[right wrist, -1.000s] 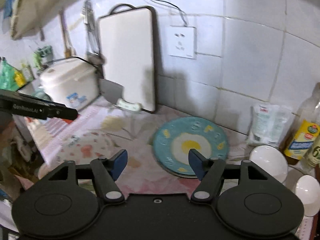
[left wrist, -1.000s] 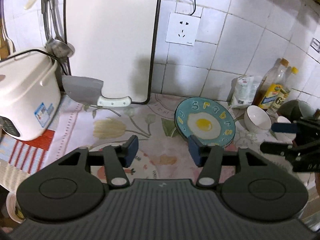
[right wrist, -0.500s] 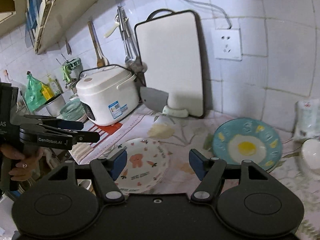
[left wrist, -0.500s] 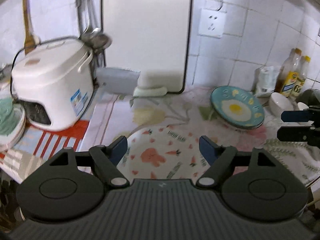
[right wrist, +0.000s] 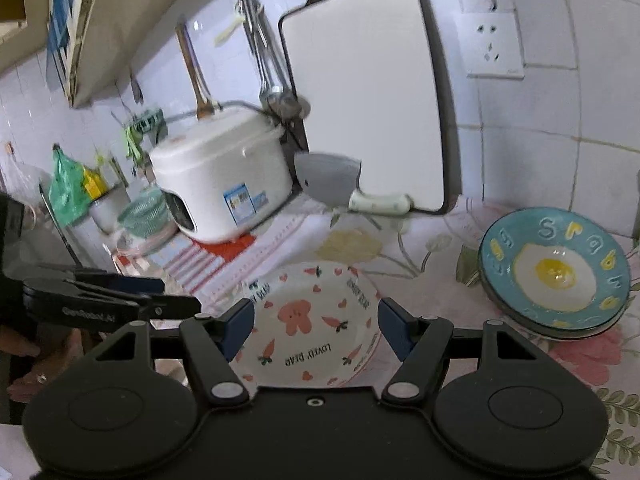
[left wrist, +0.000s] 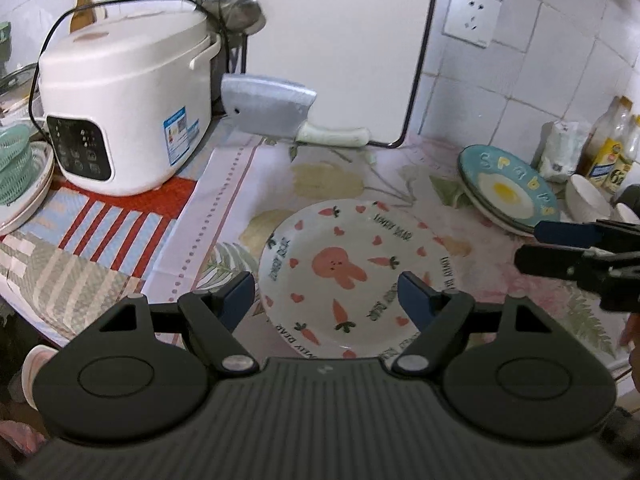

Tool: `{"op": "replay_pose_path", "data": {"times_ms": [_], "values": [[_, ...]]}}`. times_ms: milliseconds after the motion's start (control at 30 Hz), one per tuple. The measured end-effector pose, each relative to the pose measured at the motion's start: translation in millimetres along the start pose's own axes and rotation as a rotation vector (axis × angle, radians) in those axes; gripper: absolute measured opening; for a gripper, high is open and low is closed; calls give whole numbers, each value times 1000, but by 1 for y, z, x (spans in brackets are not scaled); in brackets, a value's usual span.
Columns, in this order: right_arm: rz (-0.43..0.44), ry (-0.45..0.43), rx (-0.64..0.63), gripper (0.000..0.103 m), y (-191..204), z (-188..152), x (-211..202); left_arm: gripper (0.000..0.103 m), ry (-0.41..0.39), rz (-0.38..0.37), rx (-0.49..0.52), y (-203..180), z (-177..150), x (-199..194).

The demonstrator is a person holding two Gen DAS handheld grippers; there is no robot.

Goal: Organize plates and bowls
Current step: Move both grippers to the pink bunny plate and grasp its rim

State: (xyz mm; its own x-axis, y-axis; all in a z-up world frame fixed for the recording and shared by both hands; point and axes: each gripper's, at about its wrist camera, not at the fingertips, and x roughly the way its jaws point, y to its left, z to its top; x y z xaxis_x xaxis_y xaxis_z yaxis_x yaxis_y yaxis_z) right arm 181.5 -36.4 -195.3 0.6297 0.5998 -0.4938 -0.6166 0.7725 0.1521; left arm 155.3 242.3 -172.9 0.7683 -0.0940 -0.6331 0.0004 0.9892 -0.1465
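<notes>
A white plate (left wrist: 340,268) printed with a bunny and carrots lies flat on the flowered cloth near the counter's front. My left gripper (left wrist: 326,300) hovers over its near rim, jaws wide but closing, pads clear of the plate. My right gripper (right wrist: 316,330) stands open over the same plate (right wrist: 308,320) from the other side, touching nothing. Each gripper shows in the other's view: the right (left wrist: 560,244), the left (right wrist: 132,292). A blue fried-egg plate (left wrist: 508,192) (right wrist: 556,276) rests on a darker plate to the right. A white bowl (left wrist: 586,200) sits beyond it.
A white rice cooker (left wrist: 120,92) stands at the left, with a cleaver (left wrist: 268,108) and a big white cutting board (left wrist: 340,40) against the tiled wall. Bottles (left wrist: 612,148) crowd the far right corner. A green colander (left wrist: 12,160) on dishes sits at the left edge.
Both grippers have come down and swung left from the egg plate to the bunny plate, which now fills the space between their fingers. The left jaws stand wider than a second ago.
</notes>
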Motion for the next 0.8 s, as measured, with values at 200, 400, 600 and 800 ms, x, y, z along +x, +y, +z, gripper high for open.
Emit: {"op": "replay_pose_path", "data": {"times_ms": [200, 400, 600, 800], "values": [[-32, 85, 11, 73, -9, -10, 39, 75, 58, 2, -33, 13, -12, 33], [-3, 124, 69, 72, -26, -27, 72, 67, 133, 69, -51, 22, -26, 74], [-1, 142, 110, 72, -31, -34, 91, 54, 158, 42, -171, 36, -31, 88], [-15, 152, 153, 53, -34, -31, 98, 27, 150, 45, -182, 36, -33, 93]]}}
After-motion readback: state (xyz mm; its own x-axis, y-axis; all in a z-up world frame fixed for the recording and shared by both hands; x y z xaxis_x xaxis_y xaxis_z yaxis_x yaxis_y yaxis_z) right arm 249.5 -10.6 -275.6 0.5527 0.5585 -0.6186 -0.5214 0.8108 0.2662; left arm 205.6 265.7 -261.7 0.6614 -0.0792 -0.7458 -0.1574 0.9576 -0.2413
